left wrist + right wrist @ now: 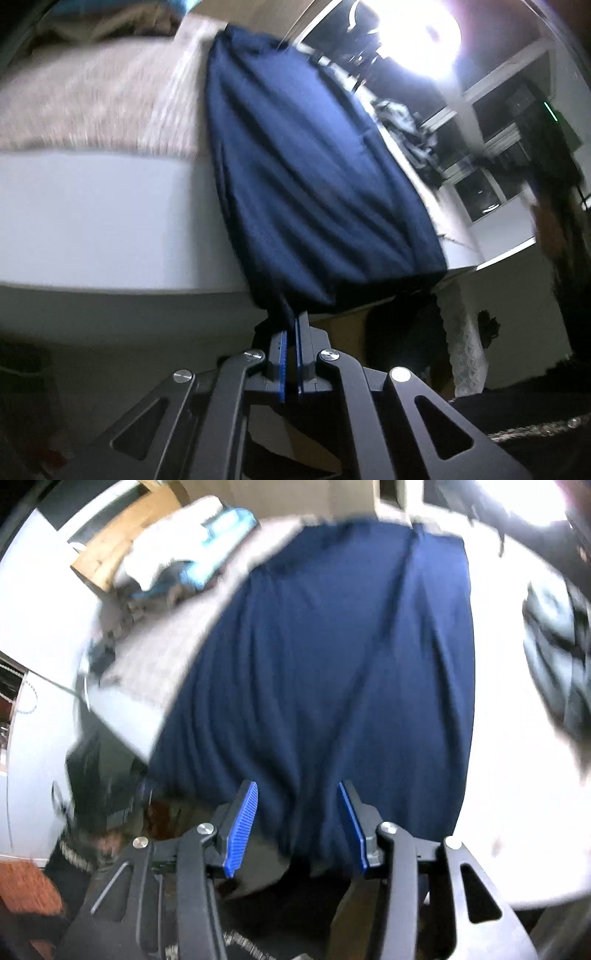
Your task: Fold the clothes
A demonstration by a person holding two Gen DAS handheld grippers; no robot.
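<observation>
Rumpled navy garment [306, 177] draped over table edge [110, 229], left claw [291, 325] clamped on its corner, right claw [297, 794] apart.

The left gripper [291, 325] pinches the edge of the blue cloth [310, 177]. The cloth lies on the white table [92, 221] and hangs over its edge.

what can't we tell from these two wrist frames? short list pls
- Left wrist view: the left gripper is shut on the navy garment; which part of it is pinched is hidden between the fingers.
- Right wrist view: the right gripper is open around the garment's near edge; contact is unclear because of blur.
- Right wrist view: the white and blue pile is too smeared to identify.
- Left wrist view: lamp glare washes out the background.
</observation>
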